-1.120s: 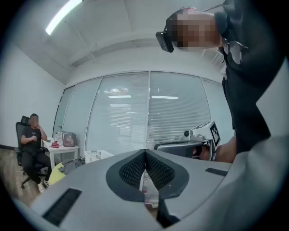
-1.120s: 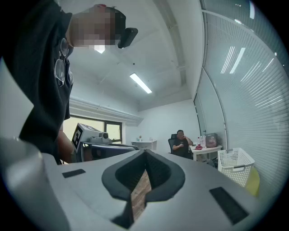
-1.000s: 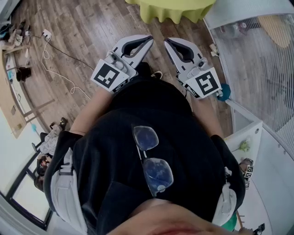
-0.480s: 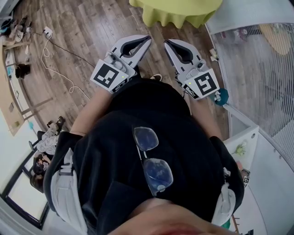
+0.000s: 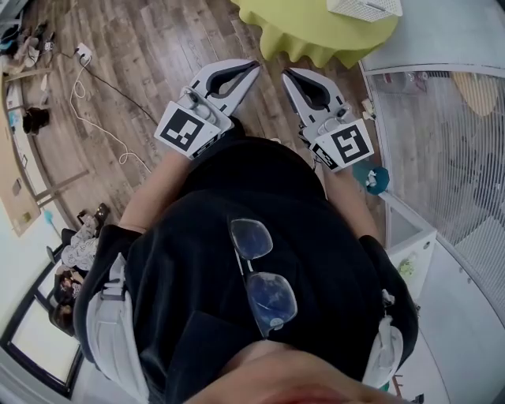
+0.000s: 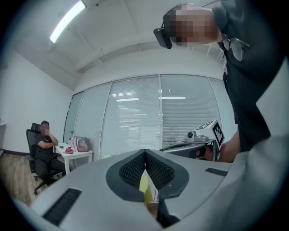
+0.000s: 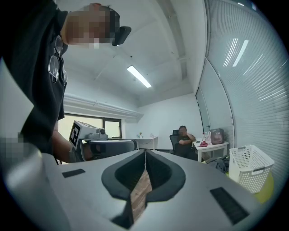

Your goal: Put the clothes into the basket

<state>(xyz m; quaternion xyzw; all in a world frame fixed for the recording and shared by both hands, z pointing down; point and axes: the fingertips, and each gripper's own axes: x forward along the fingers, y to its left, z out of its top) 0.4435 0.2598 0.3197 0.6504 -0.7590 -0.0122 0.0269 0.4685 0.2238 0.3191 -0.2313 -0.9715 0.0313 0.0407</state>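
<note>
A white slatted basket (image 7: 249,168) stands on a round table with a yellow-green cloth (image 5: 316,31); in the head view only the basket's edge (image 5: 364,8) shows at the top. A dark heap that looks like clothes (image 7: 222,164) lies just left of the basket in the right gripper view. Both grippers are held level in front of the person's body, side by side, well short of the table. My left gripper (image 5: 254,65) is shut with nothing in it, its tips (image 6: 145,151) meeting. My right gripper (image 5: 286,71) is also shut and empty, tips (image 7: 145,151) together.
Wooden floor lies below, with a white cable (image 5: 87,102) at the left. A glass wall with blinds (image 5: 442,142) and a white cabinet (image 5: 410,237) stand at the right, a teal object (image 5: 372,177) beside them. A seated person (image 7: 185,140) is at a white desk behind.
The view has advanced toward the yellow-green table, which now shows more, with the basket's edge newly in sight. Both grippers kept their shut, side-by-side pose.
</note>
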